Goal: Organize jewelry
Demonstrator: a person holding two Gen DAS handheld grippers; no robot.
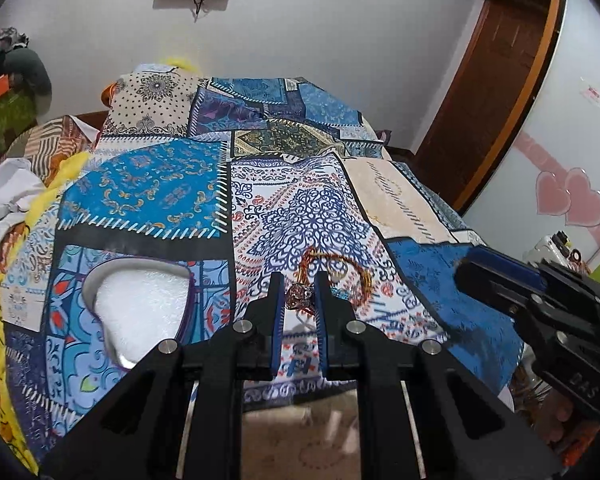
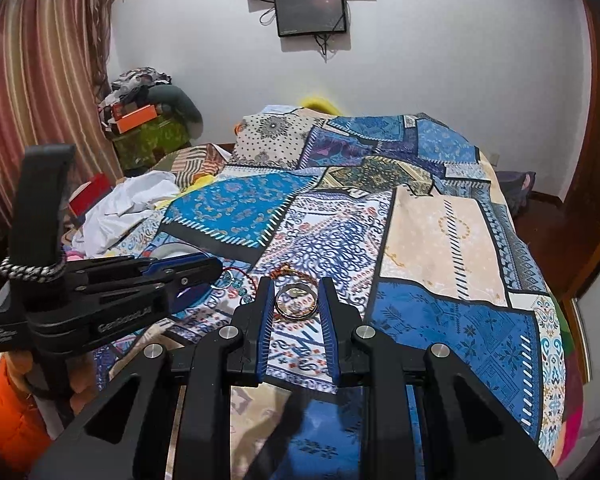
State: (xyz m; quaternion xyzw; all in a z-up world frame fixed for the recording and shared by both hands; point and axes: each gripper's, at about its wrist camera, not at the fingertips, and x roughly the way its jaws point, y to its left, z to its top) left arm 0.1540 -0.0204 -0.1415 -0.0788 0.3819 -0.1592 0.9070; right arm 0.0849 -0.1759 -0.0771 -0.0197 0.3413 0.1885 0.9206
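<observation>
My left gripper (image 1: 299, 280) is shut on a small beaded charm piece (image 1: 300, 295) of red and silver, held just above the patchwork bedspread (image 1: 148, 196). In the right wrist view its tips (image 2: 216, 267) carry a red cord with blue beads (image 2: 236, 283). To its left lies an open heart-shaped box (image 1: 140, 304) with white foam lining. A red and gold cord bracelet (image 1: 352, 270) lies on the cloth behind the left fingers. My right gripper (image 2: 296, 291) is shut on a stack of metal bangles (image 2: 296, 301), and it shows at the right in the left wrist view (image 1: 500, 280).
A heap of white cloth (image 2: 128, 204) and a red box (image 2: 90, 196) lie at the bed's left side. Stacked bags and boxes (image 2: 144, 112) stand by the striped curtain (image 2: 32, 100). A wooden door (image 1: 496, 92) is at the right, and a screen (image 2: 310, 12) hangs on the wall.
</observation>
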